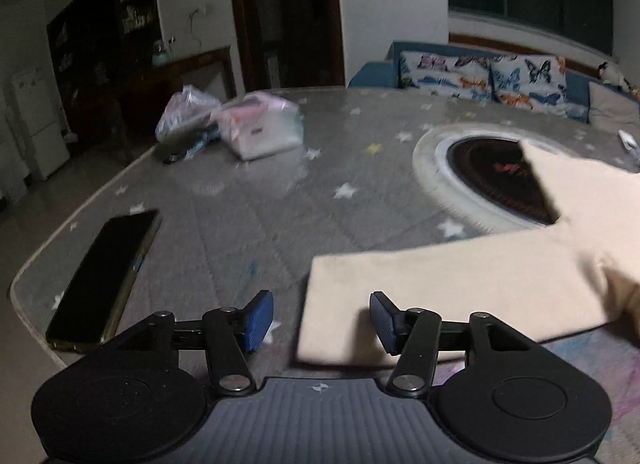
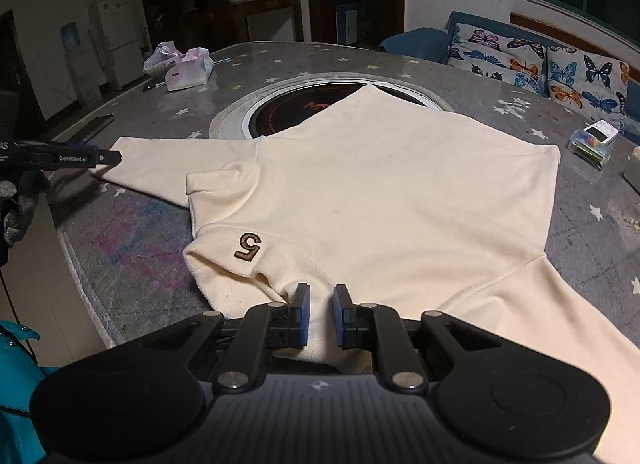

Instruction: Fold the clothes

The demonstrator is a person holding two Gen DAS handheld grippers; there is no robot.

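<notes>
A cream sweatshirt [image 2: 380,183] with a brown "5" patch [image 2: 248,246] lies spread on the grey star-patterned table [image 2: 132,248]. Its left sleeve [image 1: 440,288] stretches across the left wrist view. My left gripper [image 1: 320,322] is open, with its jaws straddling the sleeve's cuff end just above the table. It also shows in the right wrist view [image 2: 108,157] at the sleeve tip. My right gripper [image 2: 322,314] is narrowly open over a fold of cloth at the sweatshirt's near edge, with cloth between its pads.
A black phone [image 1: 104,280] lies at the table's left edge. A round inset cooktop [image 2: 304,111] sits under the garment's far part. Plastic bags [image 1: 240,123] lie at the far left. A small clear box [image 2: 592,143] is at the right. A butterfly-cushioned sofa [image 2: 540,63] stands behind.
</notes>
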